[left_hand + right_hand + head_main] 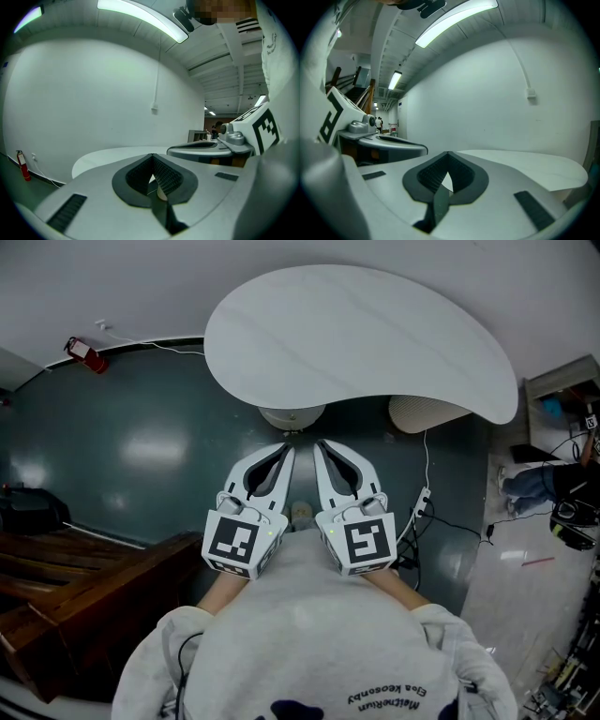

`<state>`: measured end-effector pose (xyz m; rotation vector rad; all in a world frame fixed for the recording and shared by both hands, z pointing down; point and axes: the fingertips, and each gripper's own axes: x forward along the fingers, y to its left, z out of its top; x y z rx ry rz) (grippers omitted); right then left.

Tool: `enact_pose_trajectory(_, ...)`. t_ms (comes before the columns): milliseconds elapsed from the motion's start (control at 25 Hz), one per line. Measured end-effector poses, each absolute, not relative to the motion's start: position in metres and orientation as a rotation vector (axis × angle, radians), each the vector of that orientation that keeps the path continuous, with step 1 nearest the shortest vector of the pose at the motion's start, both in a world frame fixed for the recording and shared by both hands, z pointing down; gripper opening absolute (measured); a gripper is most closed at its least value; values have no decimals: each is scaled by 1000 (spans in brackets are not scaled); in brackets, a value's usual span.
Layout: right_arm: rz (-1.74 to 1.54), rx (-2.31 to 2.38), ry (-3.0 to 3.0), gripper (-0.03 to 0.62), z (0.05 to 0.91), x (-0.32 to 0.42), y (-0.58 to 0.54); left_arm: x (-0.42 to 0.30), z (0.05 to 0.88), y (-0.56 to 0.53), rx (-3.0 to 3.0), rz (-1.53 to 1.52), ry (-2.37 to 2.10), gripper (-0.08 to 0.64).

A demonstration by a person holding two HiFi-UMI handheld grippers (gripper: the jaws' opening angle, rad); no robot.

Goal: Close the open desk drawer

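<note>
One red fire extinguisher (82, 352) stands against the wall far off to the left of the left hand-held gripper (287, 446), on a dark teal floor (141, 456). Nearer the person, low and to that hand-held gripper's left, sits a dark brown wooden piece of furniture (84, 601). From these views I cannot tell whether the open desk drawer belongs to it, and no drawer front can be made out. The left hand-held gripper is white, with a black-and-white square marker cube (234, 542) at its rear, and it is held out from a grey sweatshirt (319, 634). Its own view shows the ribbed black pads meeting at the tip, jaws together with nothing between them. Just beside it on the right, nearly parallel and with the tips close together, is the right hand-held gripper (320, 443), carrying its own marker cube (364, 542). Its jaws are likewise pressed together and empty. Ahead of both tips lies a white, kidney-shaped surface (375, 334), whose near edge is just beyond them, and a round pale pedestal base (292, 416) shows under that edge, right in front of the tips. To the right of the right hand-held gripper, a white power strip (421, 502) with black cables lies on the floor. Farther right, another person (544, 486) is partly in view.
</note>
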<state>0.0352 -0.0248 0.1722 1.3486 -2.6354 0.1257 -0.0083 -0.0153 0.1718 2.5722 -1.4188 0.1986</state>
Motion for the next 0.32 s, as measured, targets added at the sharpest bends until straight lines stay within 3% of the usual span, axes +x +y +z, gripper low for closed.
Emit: enact_pose_trajectory(320,101,1323,-2655,15,176,40,-17,-1,184,-7,2553,183,-1440,6)
